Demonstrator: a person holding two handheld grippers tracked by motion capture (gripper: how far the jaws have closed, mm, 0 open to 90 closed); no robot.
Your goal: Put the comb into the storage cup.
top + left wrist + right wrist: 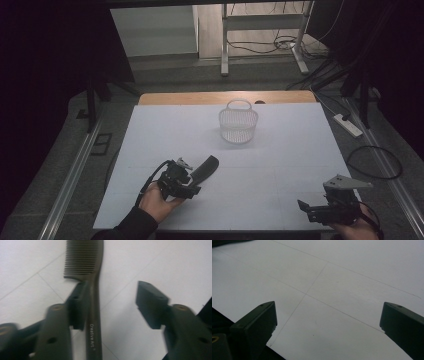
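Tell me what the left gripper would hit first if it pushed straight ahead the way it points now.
Probably the dark comb: its handle already lies between the open jaws of the left gripper, against one jaw, toothed end ahead. The white basket stands farther off, likely out of line.

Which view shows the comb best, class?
The left gripper view: the comb lies close up, with its teeth, handle and printed lettering readable. The high view gives the comb as a small dark bar by the left tool.

Dim room, black at both sides of the high view; the white worktop (280, 150) catches soft overhead light. Left gripper view is blurred low down, with the comb (86, 262) sharper.
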